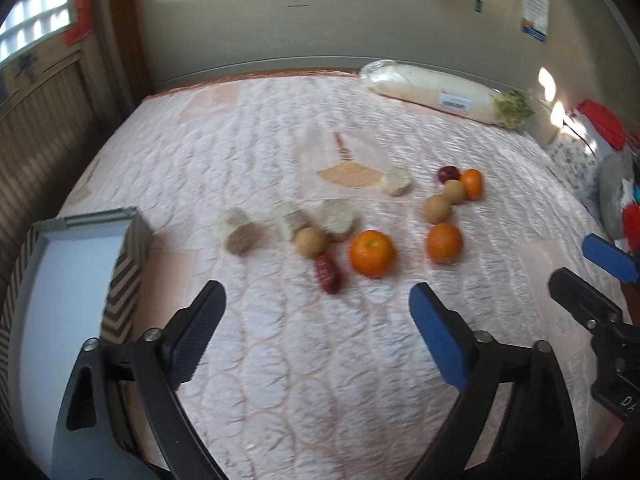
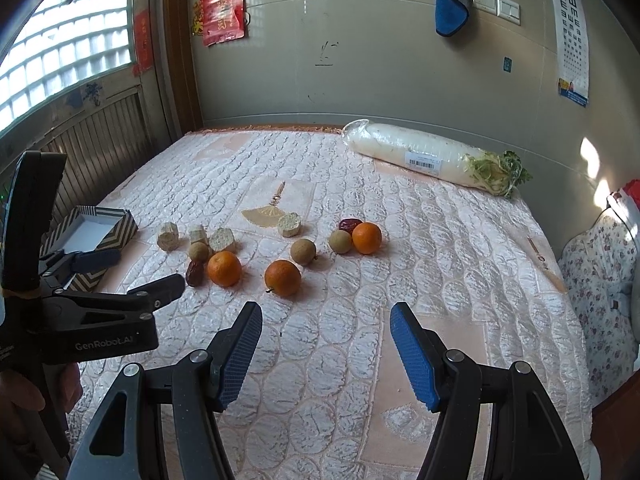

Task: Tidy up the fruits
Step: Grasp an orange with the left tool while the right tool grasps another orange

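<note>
Orange and brown fruit lies loose on the pink quilted bedspread (image 2: 400,280): the nearest orange (image 1: 372,253) sits just right of a red date (image 1: 328,273), both near ahead of my left gripper (image 1: 316,312). Nothing is boxed yet, I judge; the step is the first pick. My left fingers stand spread and empty, my right gripper (image 2: 326,344) half-spread, empty too. Next I should reach forward, straddle the orange squarely so it cannot roll, then carry it left to the striped box (image 1: 128,272) at the bed's near-left edge.
</note>
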